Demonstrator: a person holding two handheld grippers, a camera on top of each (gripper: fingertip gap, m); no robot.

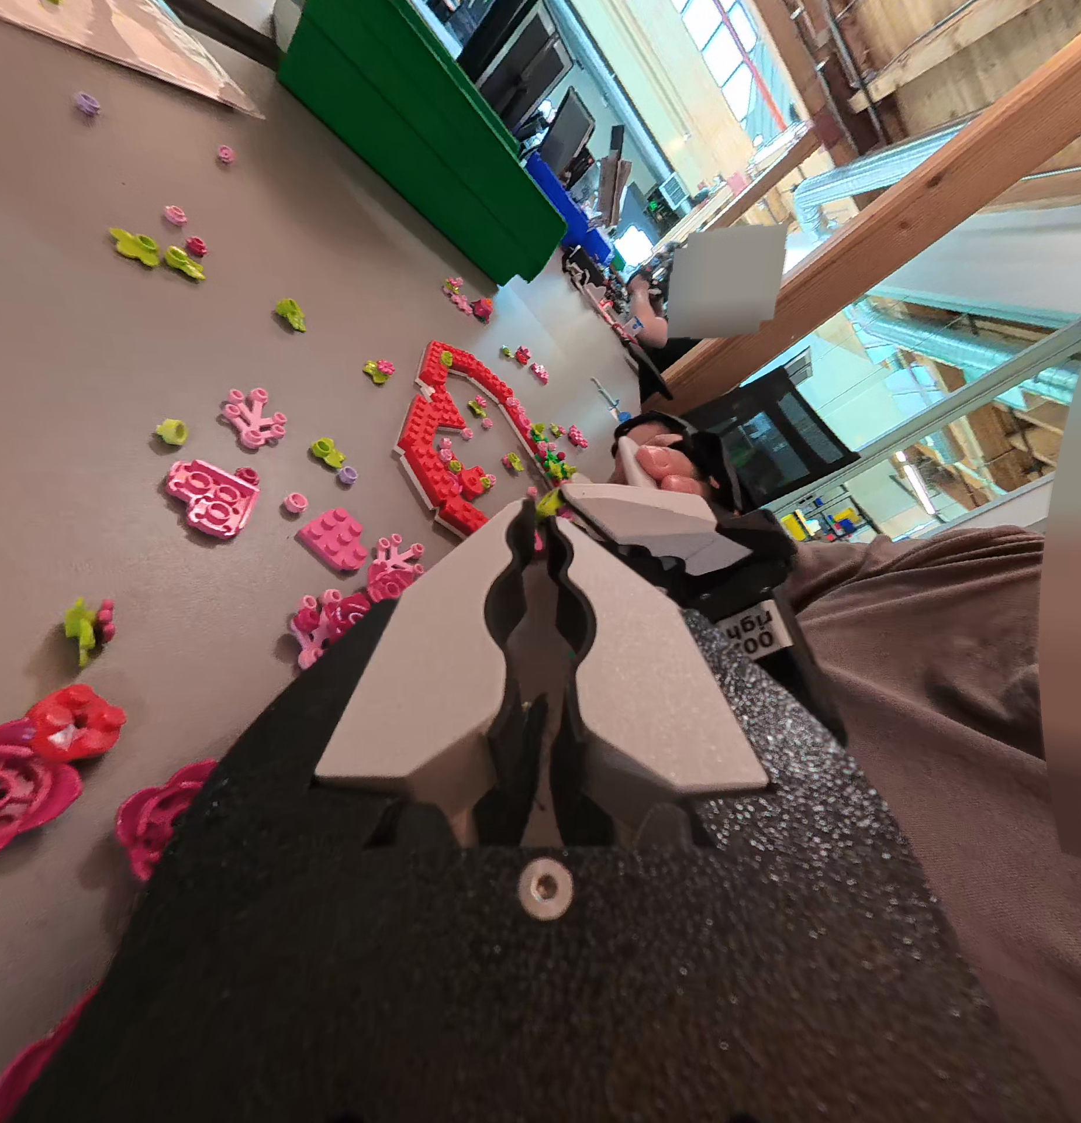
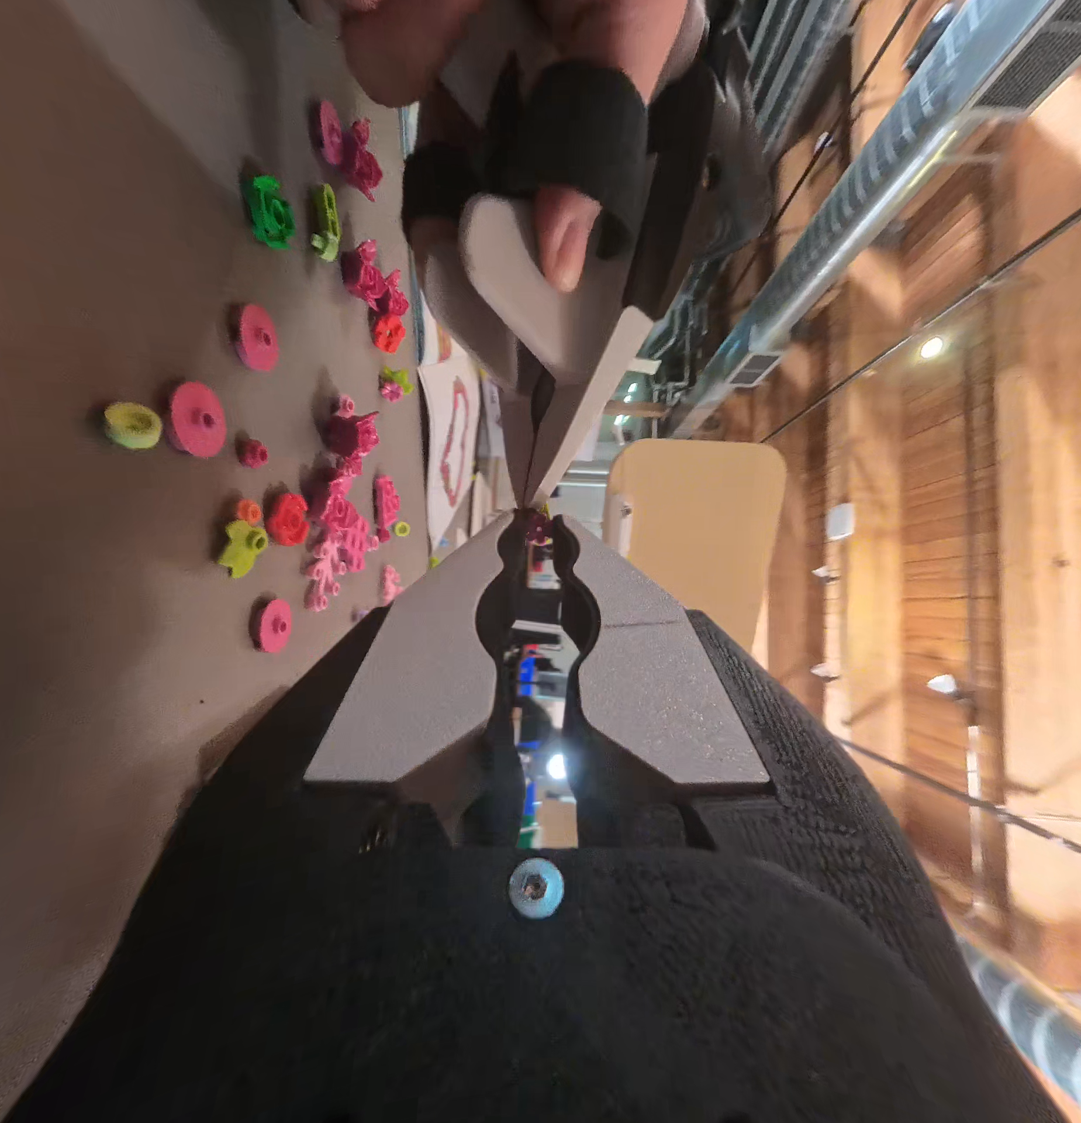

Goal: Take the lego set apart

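The left claw [image 1: 541, 516] and right claw [image 2: 535, 525] both pinch one tiny flower piece [image 2: 536, 527] (held high above the bench [image 1: 100, 377]), so a hard tug could fling it away.

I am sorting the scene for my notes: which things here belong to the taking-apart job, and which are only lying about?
Job:
left tool
right tool
small flower-and-leaf piece pinched between both
red heart frame
loose pink plates

Lying about:
green bin
paper sheet
chair
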